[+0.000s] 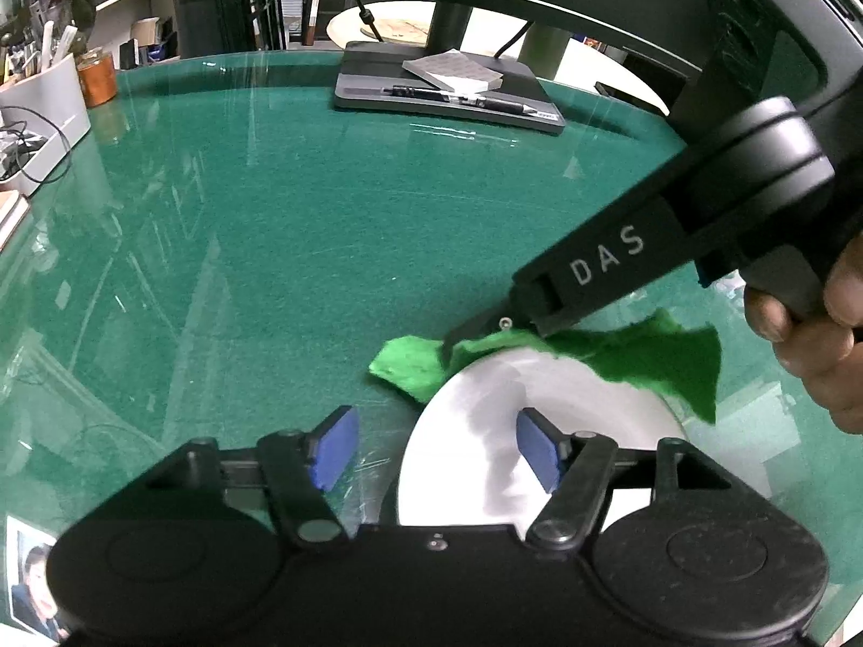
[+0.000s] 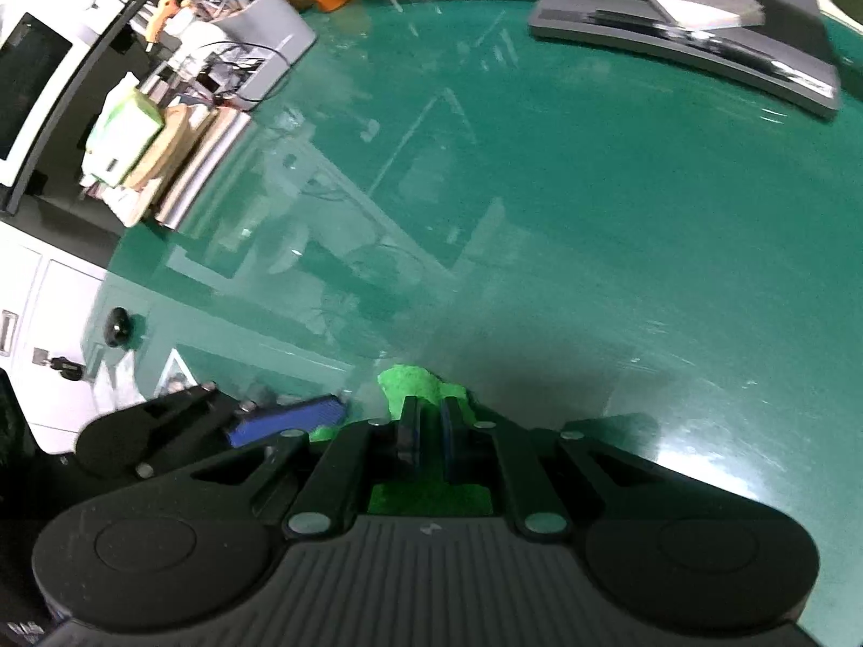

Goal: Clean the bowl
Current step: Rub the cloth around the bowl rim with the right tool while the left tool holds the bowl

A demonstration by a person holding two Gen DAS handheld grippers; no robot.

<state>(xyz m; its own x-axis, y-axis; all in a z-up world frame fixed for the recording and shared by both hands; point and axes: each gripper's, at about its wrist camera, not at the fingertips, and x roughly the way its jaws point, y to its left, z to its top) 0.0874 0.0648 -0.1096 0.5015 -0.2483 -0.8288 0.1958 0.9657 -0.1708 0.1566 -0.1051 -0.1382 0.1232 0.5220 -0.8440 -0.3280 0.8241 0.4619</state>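
Left wrist view: the left gripper (image 1: 437,450) is seen with its blue pads standing partly open, one pad outside and one over the white bowl (image 1: 539,431), neither pressing on the rim, so nothing is held. The bowl rests on the green table (image 1: 323,226), its far rim draped by the green cloth (image 1: 636,361), which is pinched by the right gripper (image 1: 453,348) in a person's hand (image 1: 820,334). The bowl is judged stiff, smooth, slippery and breakable; a hold across the near rim wall would be preferred. Right wrist view: the right gripper's jaws are seen almost shut on the cloth (image 2: 410,385), which is judged soft, light and easily bunched. The bowl is hidden here.
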